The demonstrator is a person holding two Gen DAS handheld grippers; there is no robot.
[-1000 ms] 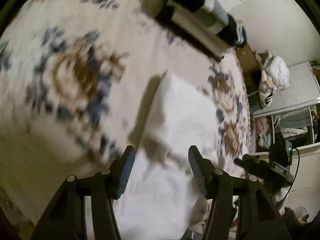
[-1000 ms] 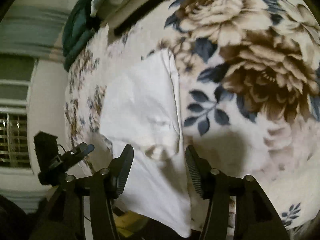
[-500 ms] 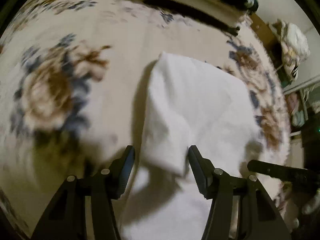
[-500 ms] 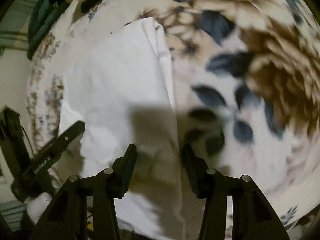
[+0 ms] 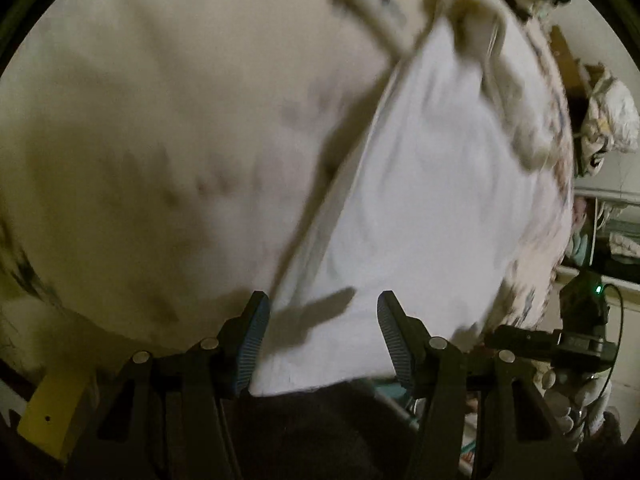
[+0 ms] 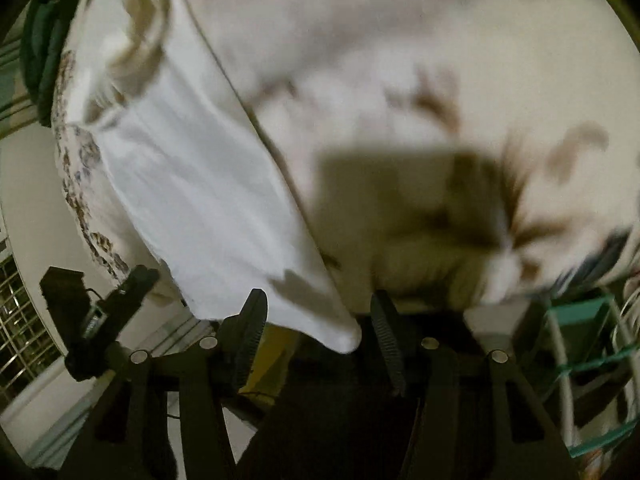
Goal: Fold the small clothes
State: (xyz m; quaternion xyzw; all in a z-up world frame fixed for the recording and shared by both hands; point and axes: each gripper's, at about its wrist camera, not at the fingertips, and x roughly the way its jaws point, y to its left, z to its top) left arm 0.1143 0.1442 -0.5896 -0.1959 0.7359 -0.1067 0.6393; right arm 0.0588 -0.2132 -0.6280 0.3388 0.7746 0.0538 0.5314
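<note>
A white garment (image 5: 420, 208) lies spread on the floral bedspread (image 5: 160, 140), its near hem hanging over the bed's front edge. My left gripper (image 5: 320, 336) is open, jaws wide apart, and the hem's left corner hangs between them, not clamped. In the right wrist view the same garment (image 6: 192, 168) runs down to its right corner (image 6: 344, 336). My right gripper (image 6: 316, 332) is open with that corner between its jaws. Both views are motion-blurred.
The other gripper shows at each view's edge: the right gripper's body (image 5: 548, 344) and the left gripper's body (image 6: 108, 312). Folded dark and striped clothes (image 6: 40, 48) lie at the bed's far end. A teal wire rack (image 6: 588, 360) stands right of the bed.
Both grippers have pulled back from over the folded-in sleeves to the garment's near hem at the bed's front edge. Both stayed open. The sleeves now lie flat.
</note>
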